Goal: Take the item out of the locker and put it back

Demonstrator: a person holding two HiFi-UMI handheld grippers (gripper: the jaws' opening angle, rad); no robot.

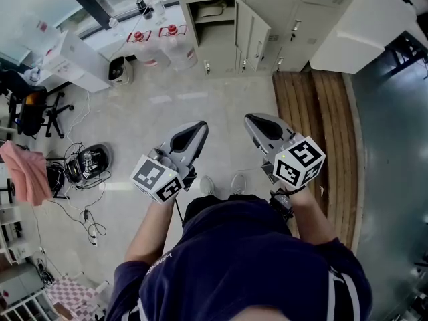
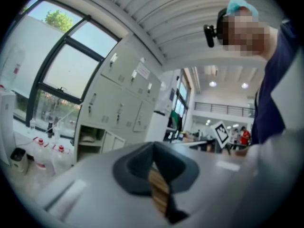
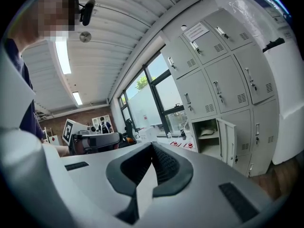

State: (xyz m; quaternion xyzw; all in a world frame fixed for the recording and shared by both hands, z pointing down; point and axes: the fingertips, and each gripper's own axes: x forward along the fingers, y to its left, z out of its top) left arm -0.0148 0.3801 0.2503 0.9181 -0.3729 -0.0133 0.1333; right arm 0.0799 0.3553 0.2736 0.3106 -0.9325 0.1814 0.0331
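A bank of grey lockers [image 1: 267, 5] stands across the floor ahead of me. One low locker [image 1: 214, 20] is open, its door [image 1: 254, 35] swung to the right. A pale item [image 3: 205, 132] lies on its upper shelf; it also shows in the left gripper view as a pale item [image 2: 88, 139]. My left gripper [image 1: 199, 127] and right gripper [image 1: 251, 120] are held side by side at waist height, well short of the lockers. Both point toward them. The left gripper [image 2: 153, 146] has its jaws meeting at the tip with nothing between. The right gripper [image 3: 153, 145] looks the same, empty.
Large water bottles with red caps [image 1: 160, 45] stand left of the open locker. A wooden slatted bench [image 1: 314, 126] runs along the right. A white cabinet [image 1: 358, 25] sits at the far right. Cables and devices [image 1: 87, 166], an office chair [image 1: 33, 109] and a pink cloth [image 1: 23, 172] lie at the left.
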